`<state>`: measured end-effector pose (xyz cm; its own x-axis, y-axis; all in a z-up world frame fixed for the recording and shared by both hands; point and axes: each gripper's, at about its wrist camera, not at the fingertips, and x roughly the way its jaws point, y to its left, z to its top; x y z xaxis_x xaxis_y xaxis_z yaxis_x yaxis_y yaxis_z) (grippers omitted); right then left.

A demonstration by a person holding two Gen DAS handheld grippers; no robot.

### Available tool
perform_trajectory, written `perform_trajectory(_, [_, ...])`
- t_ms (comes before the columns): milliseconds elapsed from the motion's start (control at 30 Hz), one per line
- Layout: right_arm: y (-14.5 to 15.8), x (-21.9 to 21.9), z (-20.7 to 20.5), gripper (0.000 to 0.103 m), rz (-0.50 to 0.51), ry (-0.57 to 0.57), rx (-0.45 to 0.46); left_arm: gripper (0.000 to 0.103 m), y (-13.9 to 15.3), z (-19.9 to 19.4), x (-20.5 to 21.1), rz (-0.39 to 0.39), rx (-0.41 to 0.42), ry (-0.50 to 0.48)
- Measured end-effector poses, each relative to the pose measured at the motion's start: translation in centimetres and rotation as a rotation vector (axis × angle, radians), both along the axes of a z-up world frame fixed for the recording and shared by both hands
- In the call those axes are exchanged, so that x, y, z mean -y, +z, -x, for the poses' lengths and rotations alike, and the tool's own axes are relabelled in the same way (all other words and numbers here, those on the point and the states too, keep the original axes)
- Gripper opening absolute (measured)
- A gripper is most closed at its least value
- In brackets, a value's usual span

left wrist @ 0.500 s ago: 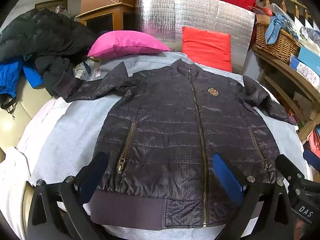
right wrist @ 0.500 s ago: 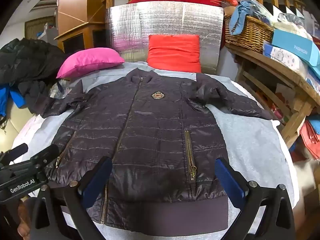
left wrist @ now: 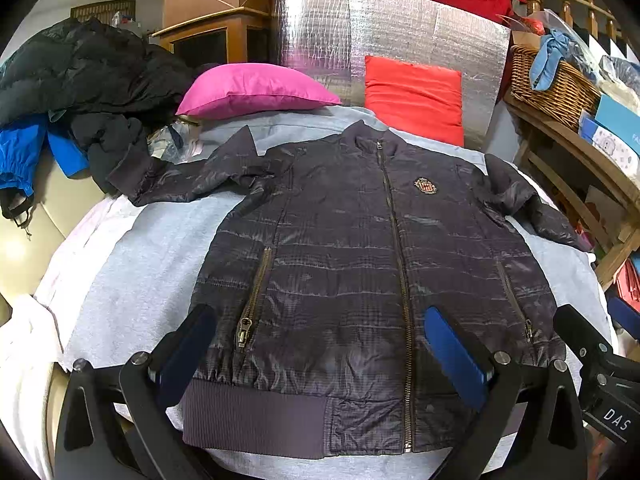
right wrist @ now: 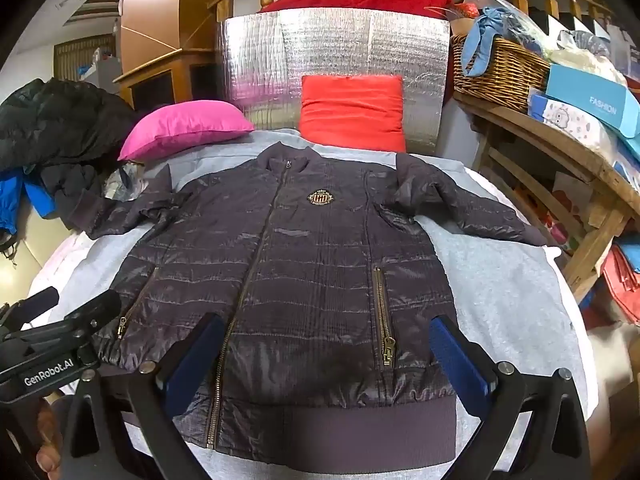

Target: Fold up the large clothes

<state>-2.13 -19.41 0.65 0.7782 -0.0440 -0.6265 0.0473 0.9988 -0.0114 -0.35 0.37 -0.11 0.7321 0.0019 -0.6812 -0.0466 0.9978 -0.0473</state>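
The jacket (left wrist: 360, 280) is laid flat, front up, collar away — hem nearest both grippers. The left gripper (left wrist: 320, 356) and the right gripper (right wrist: 326, 364) are held spread and empty above the hem — neither clearly nearer.

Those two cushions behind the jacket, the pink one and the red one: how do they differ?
The pink cushion lies flat on the bed; the red cushion stands upright against the silver foil panel. The pink one sits to the left, beside the black coat pile; the red one sits behind the jacket collar. Both are plain, bright and untouched.
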Motion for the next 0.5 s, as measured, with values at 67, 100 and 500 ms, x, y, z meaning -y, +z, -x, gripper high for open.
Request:
perform_trajectory(67, [-0.04, 0.06, 0.08, 0.103, -0.003, -0.002, 0.003, 0.103, -0.04, 0.02, 0.04, -0.002, 0.000, 0.001])
perform_trajectory(100, [-0.09, 0.07, 0.08, 0.103, -0.006, -0.002, 0.002, 0.103, -0.07, 0.01, 0.06, -0.002, -0.002, 0.000])
perform_trajectory(500, [-0.64, -0.04, 0.16, 0.103, -0.012, 0.003, -0.005, 0.103, -0.28, 0.03, 0.06, -0.002, -0.008, 0.005])
